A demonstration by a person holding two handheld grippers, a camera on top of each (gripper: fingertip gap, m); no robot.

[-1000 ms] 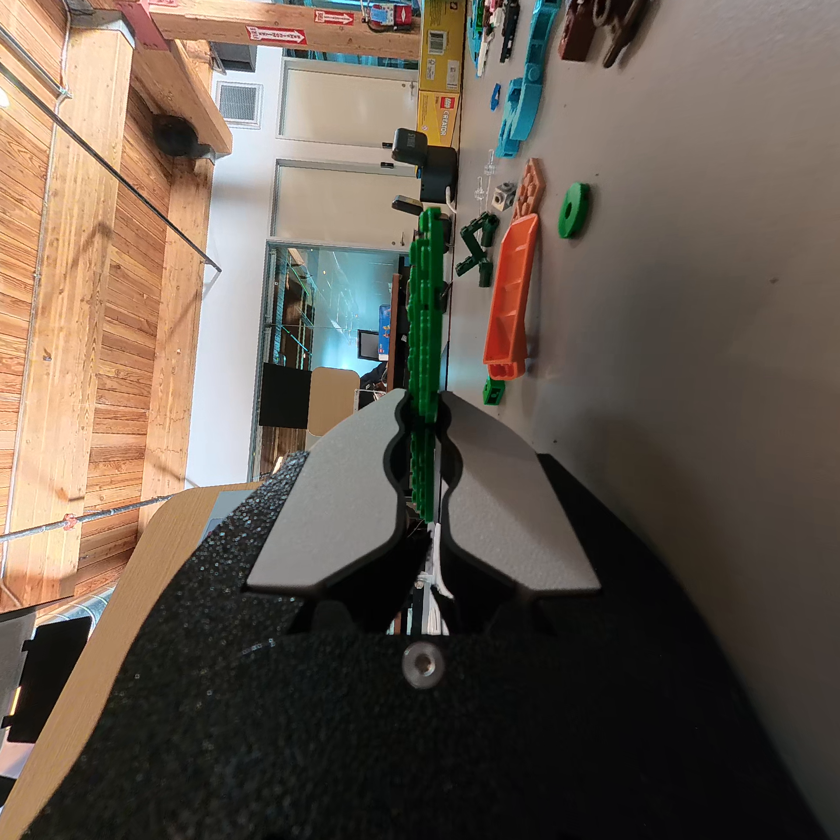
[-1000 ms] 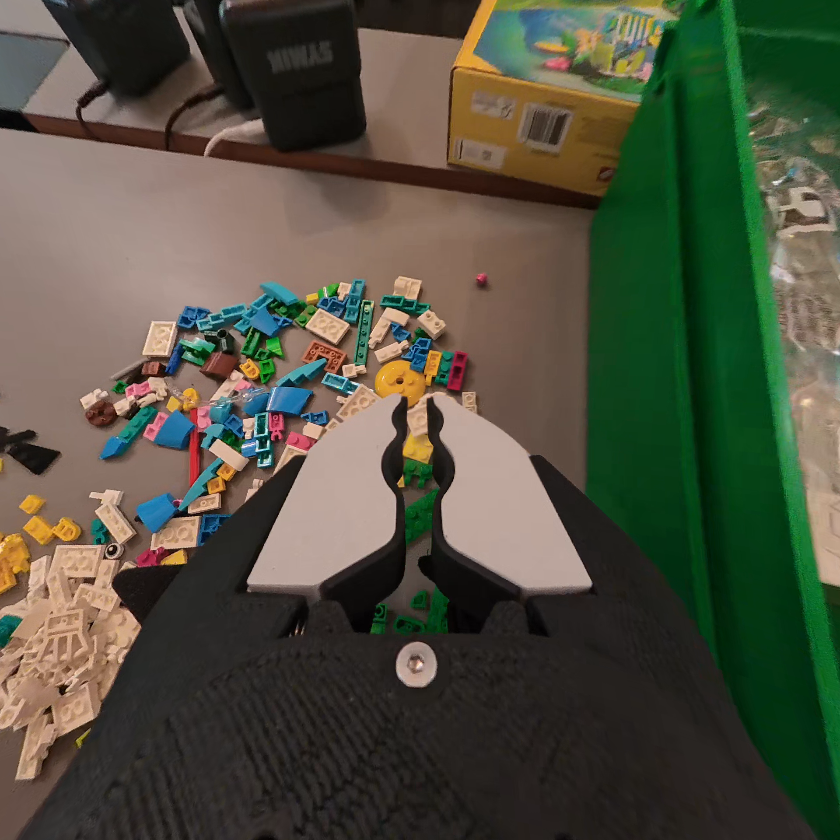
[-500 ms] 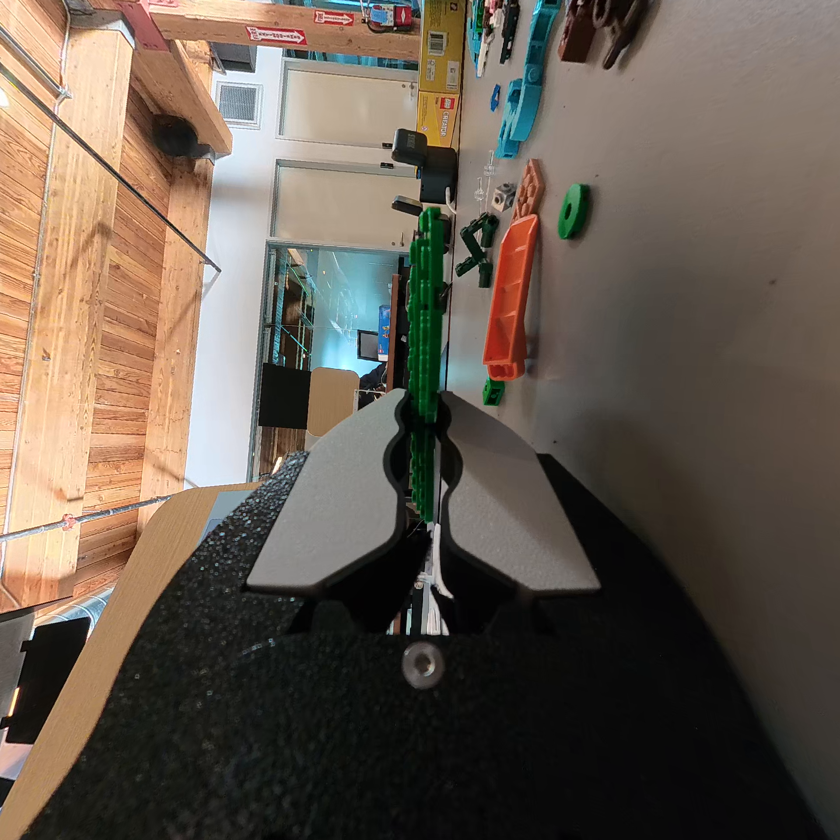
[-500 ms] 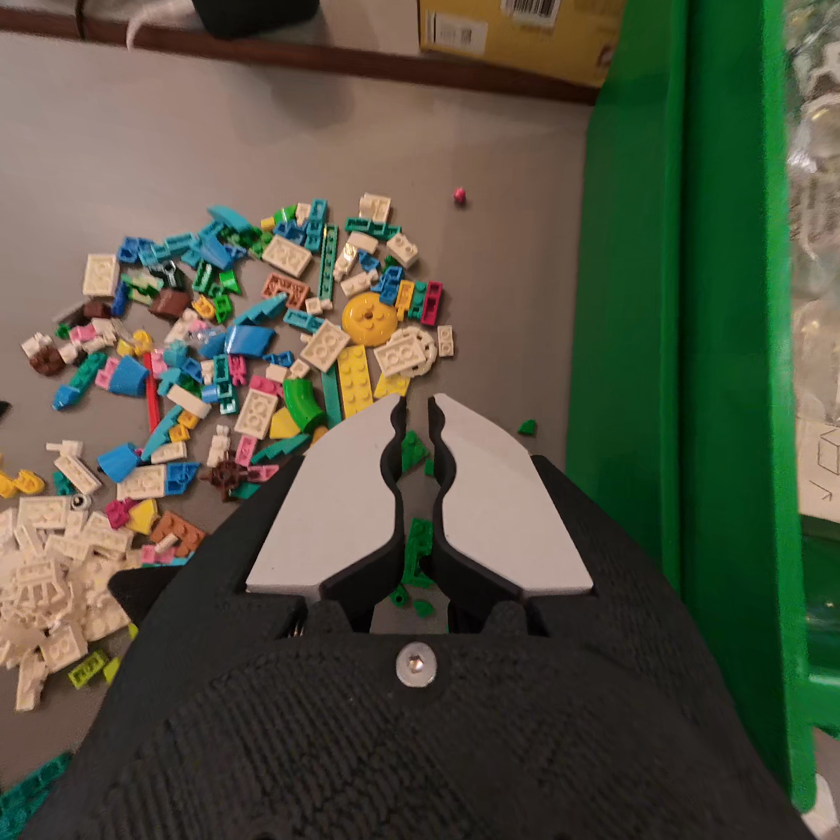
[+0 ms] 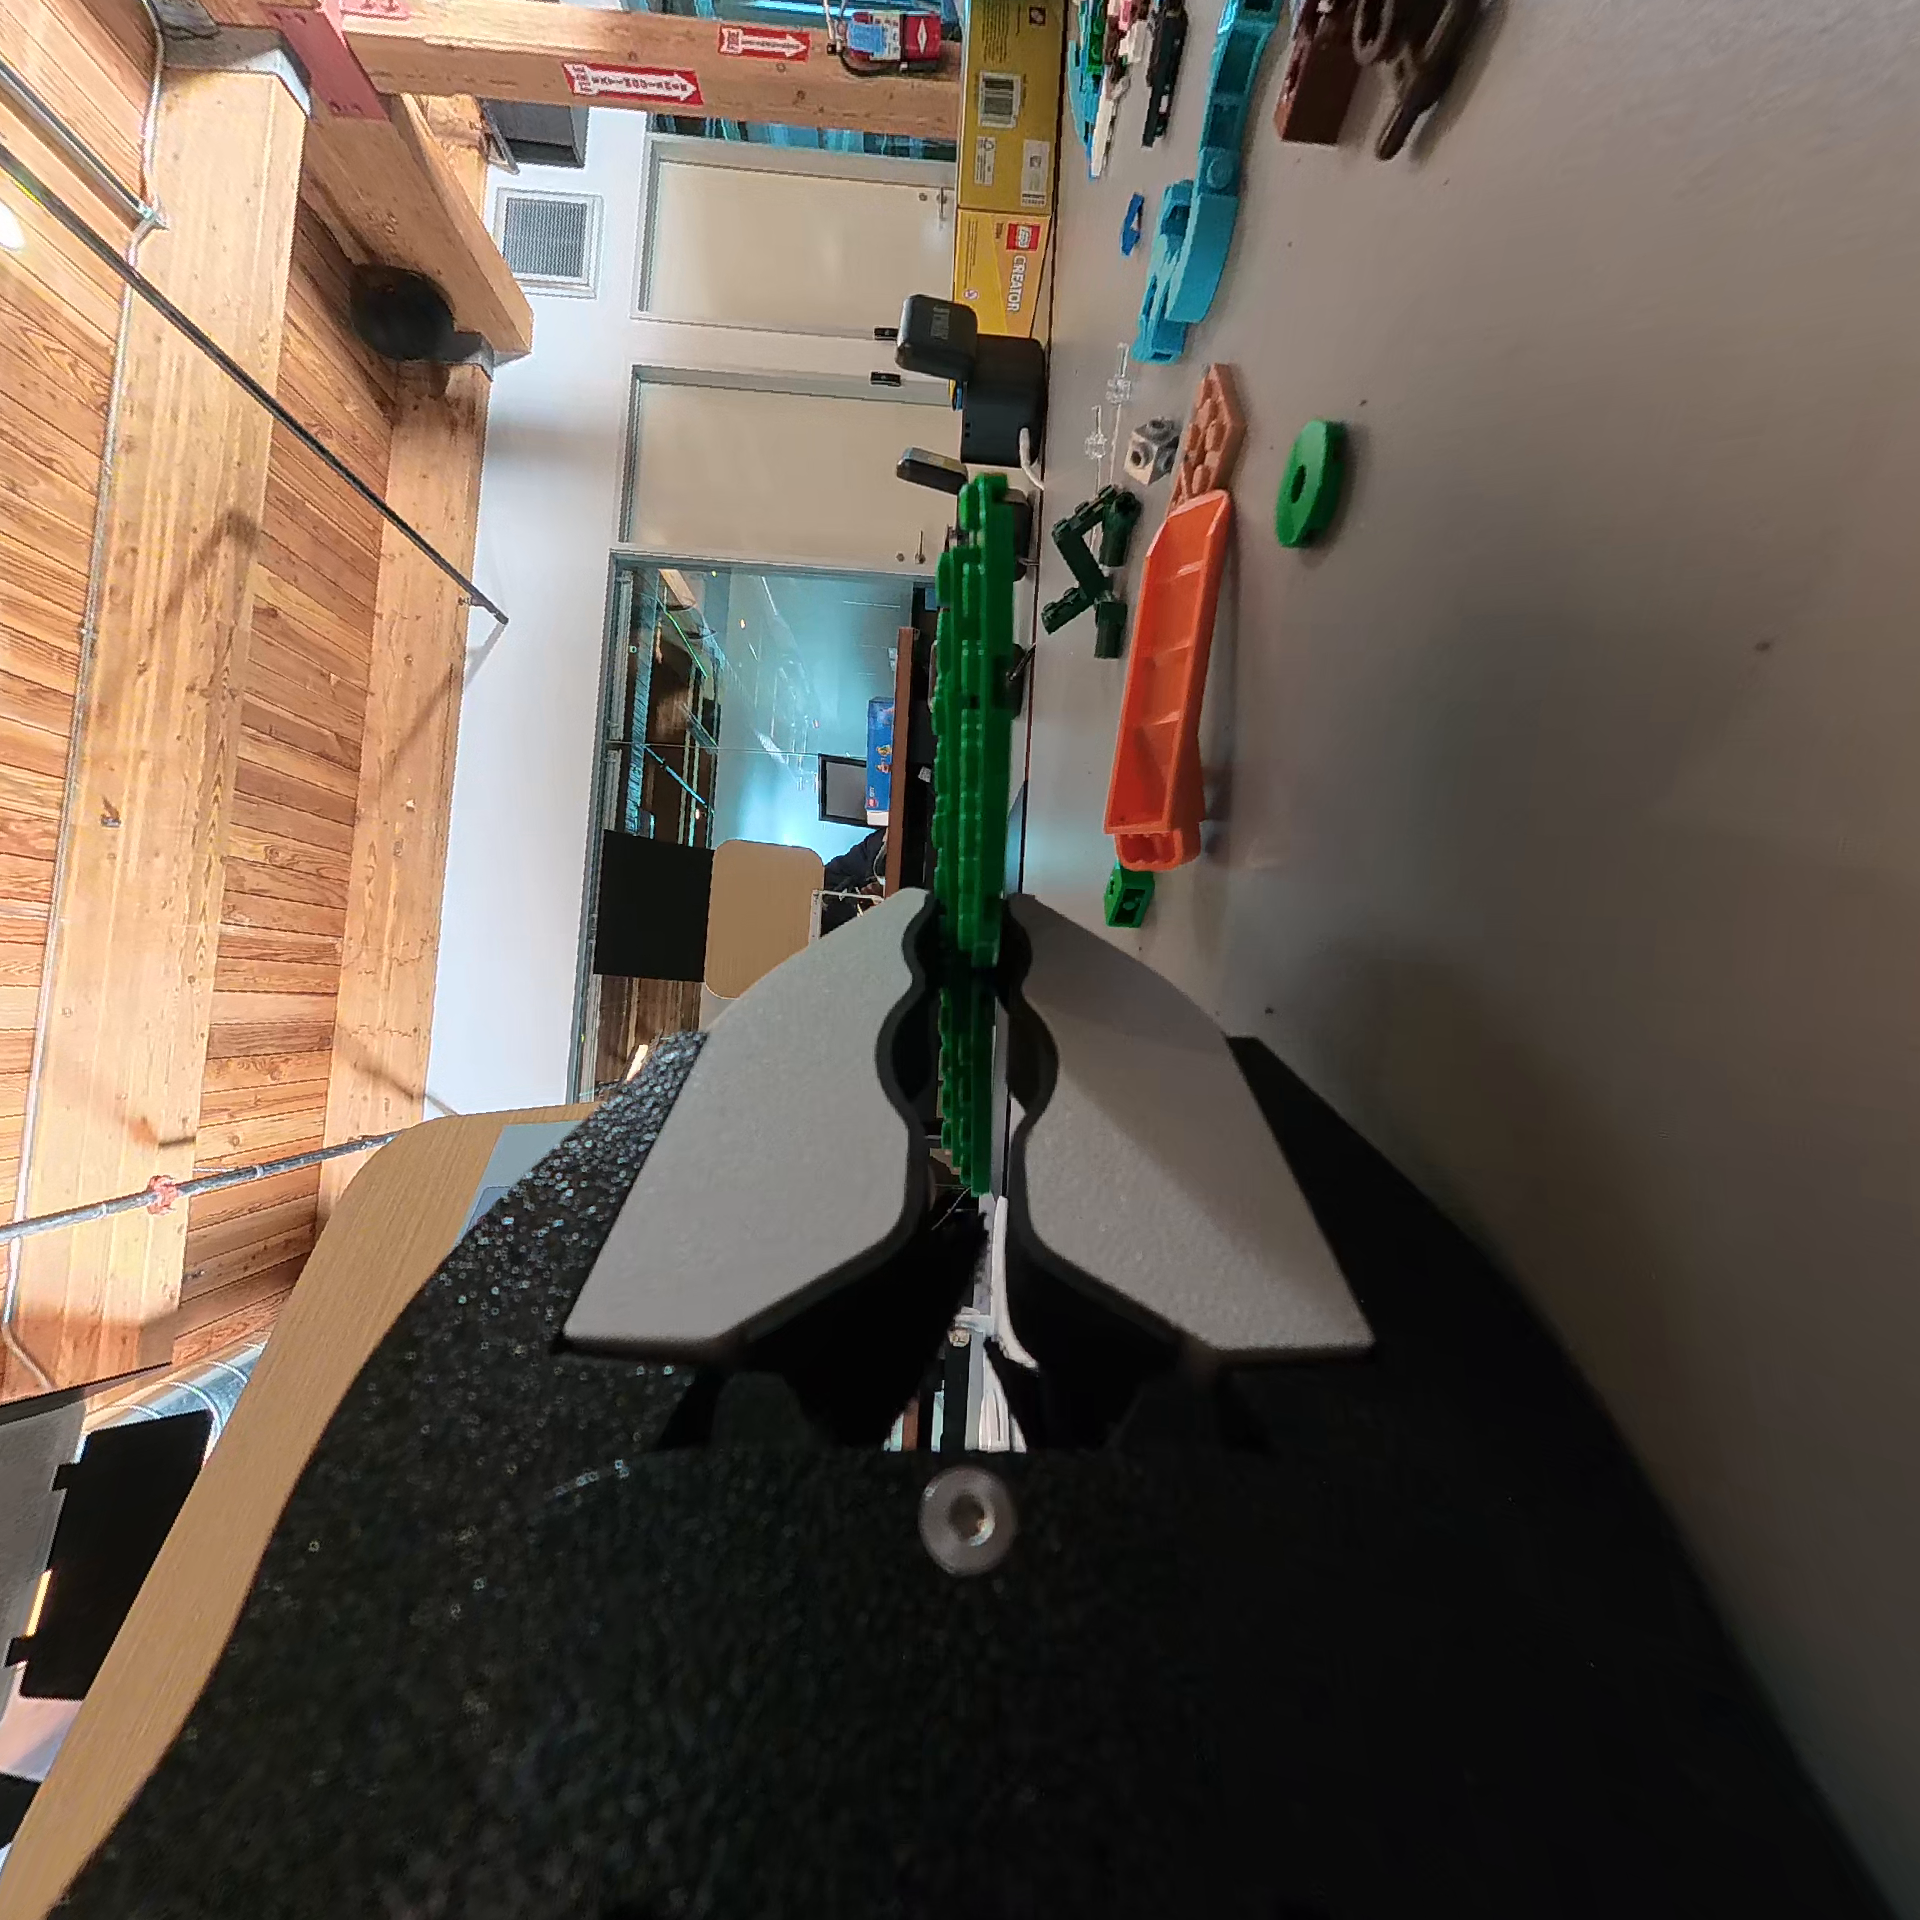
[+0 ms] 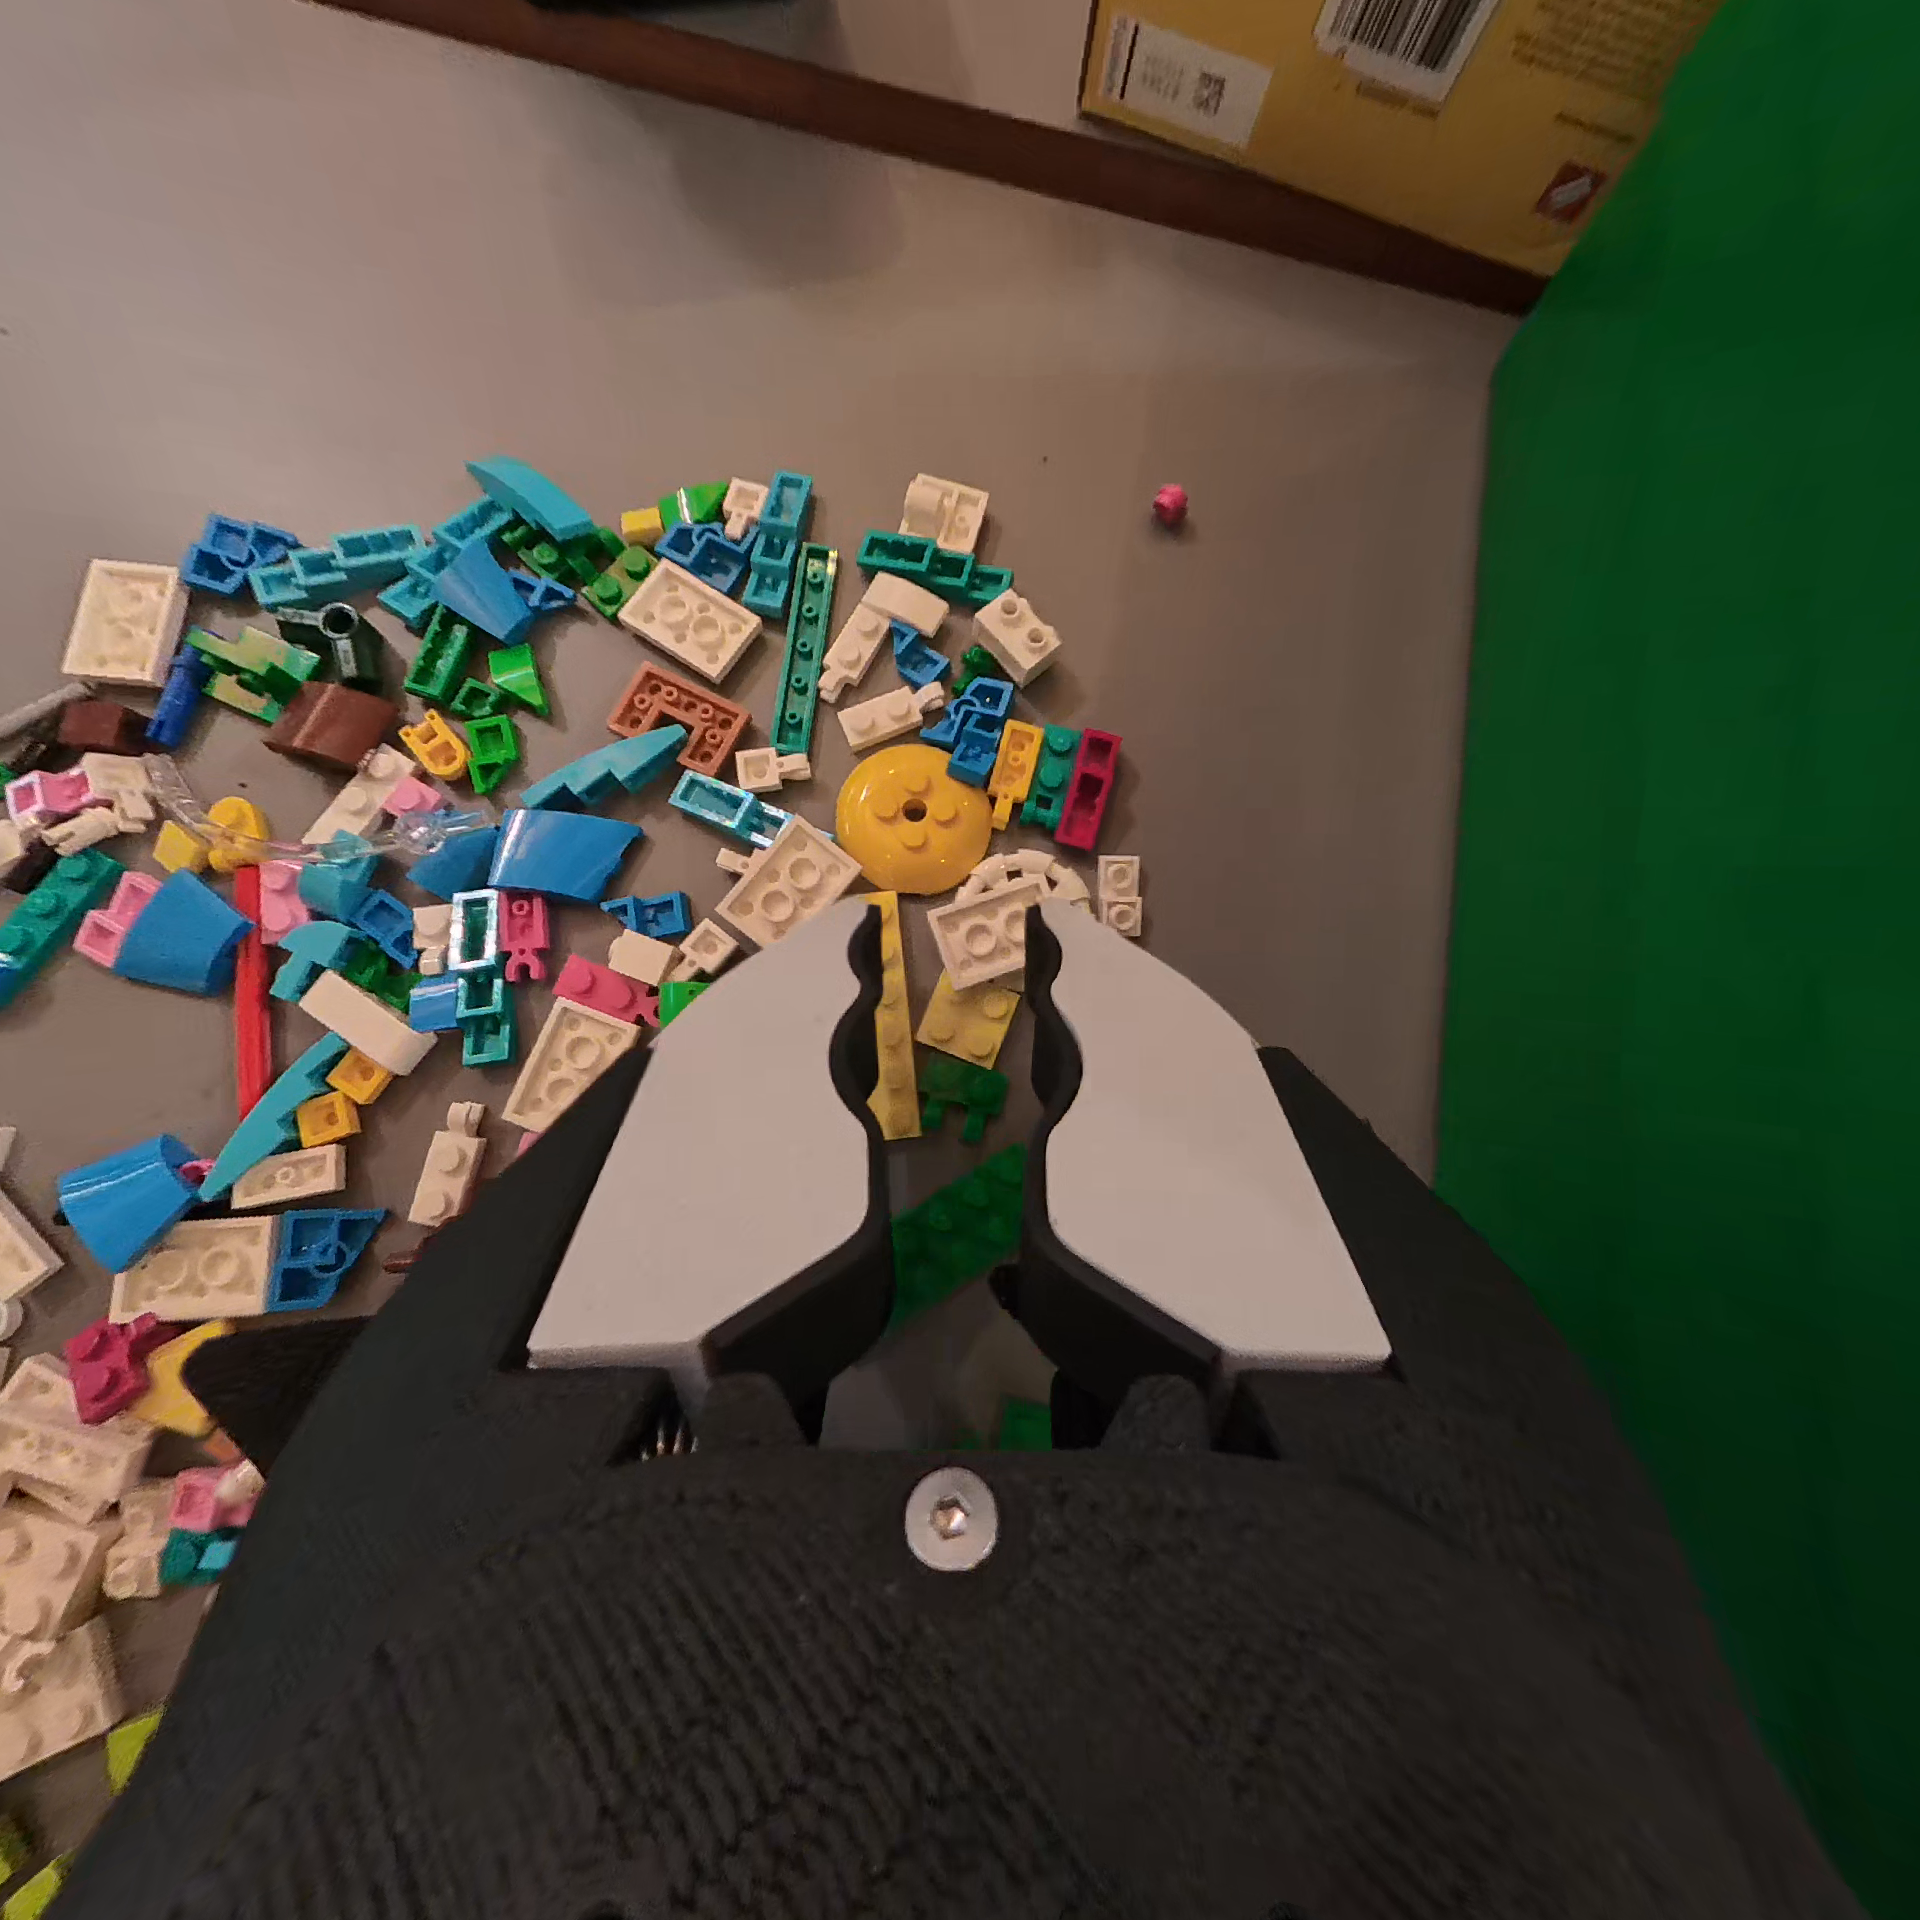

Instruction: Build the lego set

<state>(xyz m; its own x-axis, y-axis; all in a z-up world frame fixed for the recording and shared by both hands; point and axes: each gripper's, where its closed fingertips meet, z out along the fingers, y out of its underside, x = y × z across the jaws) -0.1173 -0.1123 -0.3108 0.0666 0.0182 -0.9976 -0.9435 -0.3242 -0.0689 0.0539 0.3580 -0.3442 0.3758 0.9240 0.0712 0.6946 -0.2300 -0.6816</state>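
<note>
Grey surface strewn with loose bricks; timber walls behind. Left tongs clamp a green plate; right tongs gape, green bin alongside

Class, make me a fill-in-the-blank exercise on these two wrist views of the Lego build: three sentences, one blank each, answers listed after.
1. The left gripper is shut on a thin plate coloured ____.
2. The right gripper hovers over the loose pieces with its jaws ____.
3. The round dish just beyond the right gripper's fingertips is coloured ____.

Answers: green; open; yellow
</note>
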